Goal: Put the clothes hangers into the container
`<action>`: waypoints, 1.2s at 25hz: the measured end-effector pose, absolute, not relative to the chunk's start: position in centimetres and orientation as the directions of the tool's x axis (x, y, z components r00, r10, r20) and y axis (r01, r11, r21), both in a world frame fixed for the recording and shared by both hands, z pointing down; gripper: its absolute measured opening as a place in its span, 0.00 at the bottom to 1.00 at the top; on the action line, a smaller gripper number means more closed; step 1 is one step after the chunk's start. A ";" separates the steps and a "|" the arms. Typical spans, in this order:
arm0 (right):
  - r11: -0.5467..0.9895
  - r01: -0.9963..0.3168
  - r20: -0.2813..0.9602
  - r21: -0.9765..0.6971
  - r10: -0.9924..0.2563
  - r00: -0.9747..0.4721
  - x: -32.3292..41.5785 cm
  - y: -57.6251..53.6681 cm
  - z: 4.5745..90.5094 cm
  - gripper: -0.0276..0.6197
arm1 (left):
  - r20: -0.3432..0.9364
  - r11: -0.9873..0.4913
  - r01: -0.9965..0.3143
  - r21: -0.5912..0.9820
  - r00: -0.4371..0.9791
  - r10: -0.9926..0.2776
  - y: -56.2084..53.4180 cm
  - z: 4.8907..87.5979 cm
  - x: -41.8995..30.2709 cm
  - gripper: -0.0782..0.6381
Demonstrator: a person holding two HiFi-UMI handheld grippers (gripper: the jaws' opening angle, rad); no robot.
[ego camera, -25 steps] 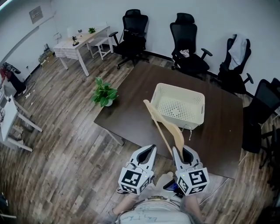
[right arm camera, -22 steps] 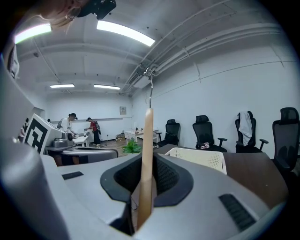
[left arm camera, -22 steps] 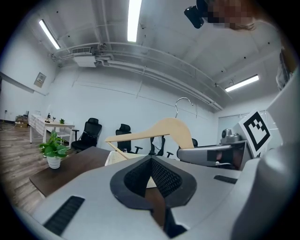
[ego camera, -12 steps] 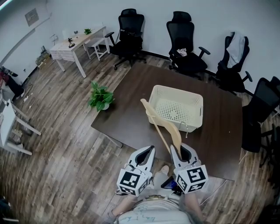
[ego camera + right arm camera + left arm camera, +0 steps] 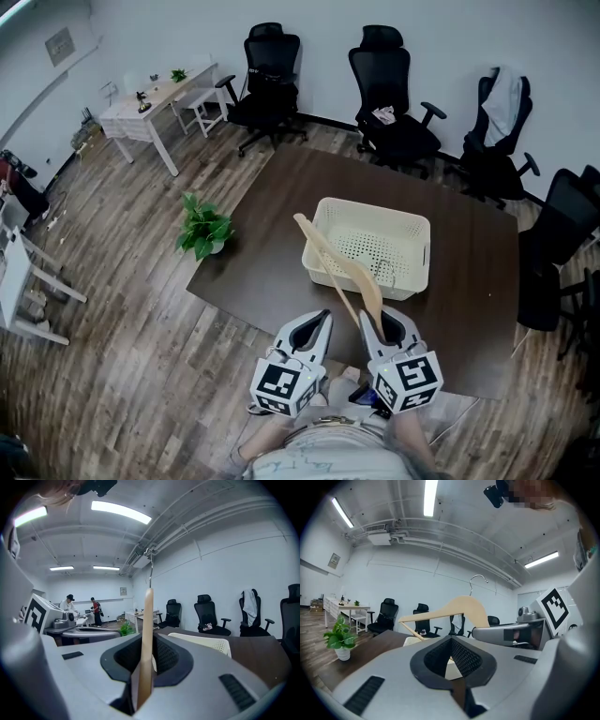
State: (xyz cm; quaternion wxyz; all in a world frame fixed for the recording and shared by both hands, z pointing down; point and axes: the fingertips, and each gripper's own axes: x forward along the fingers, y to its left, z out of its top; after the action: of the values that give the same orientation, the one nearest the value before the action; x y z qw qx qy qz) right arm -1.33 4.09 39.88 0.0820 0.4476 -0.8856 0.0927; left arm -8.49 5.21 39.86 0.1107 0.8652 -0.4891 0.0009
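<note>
A pale wooden clothes hanger (image 5: 342,272) with a metal hook stands up from my right gripper (image 5: 375,324), which is shut on its lower end. In the right gripper view the hanger (image 5: 147,630) rises edge-on between the jaws. Its long arm reaches up and left over the near left corner of the cream perforated basket (image 5: 412,223) on the dark table (image 5: 272,211). My left gripper (image 5: 321,321) hovers just left of the right one, shut with nothing in it. The hanger (image 5: 459,607) shows to its right in the left gripper view.
A potted plant (image 5: 202,230) stands at the table's left corner. Three black office chairs (image 5: 386,89) line the far side, one with a white garment (image 5: 502,98). A white desk (image 5: 150,94) stands far left. Two people (image 5: 95,611) are at the back of the room.
Both grippers have moved forward toward the table. The hanger's raised arm now overlaps the basket's near left corner, and the basket lies closer to the grippers than before.
</note>
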 end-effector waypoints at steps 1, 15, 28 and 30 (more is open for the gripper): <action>0.582 -0.808 0.226 -0.091 -0.778 -0.586 -1.1 3.6 39.8 0.14 | 0.109 -0.498 -0.846 0.188 0.522 -0.846 4.6 39.7 -8.3 0.12; 0.565 -0.820 0.240 -0.091 -0.787 -0.569 3.2 -2.0 39.5 0.14 | 0.117 -0.532 -0.827 0.183 0.556 -0.823 -1.6 39.2 -3.3 0.12; 0.576 -0.811 0.249 -0.105 -0.774 -0.582 6.4 -4.3 40.8 0.14 | 0.110 -0.535 -0.825 0.183 0.558 -0.823 -3.9 39.5 0.3 0.12; 0.570 -0.815 0.251 -0.105 -0.777 -0.577 6.7 -4.4 40.9 0.14 | 0.117 -0.541 -0.821 0.184 0.565 -0.817 -4.1 39.6 0.6 0.12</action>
State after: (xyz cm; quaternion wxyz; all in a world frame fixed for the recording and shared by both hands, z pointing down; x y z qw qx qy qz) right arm 6.72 -4.40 40.86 0.0885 0.4514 -0.8817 0.1051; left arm 0.61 -4.10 39.56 0.1093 0.8777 -0.4665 0.0084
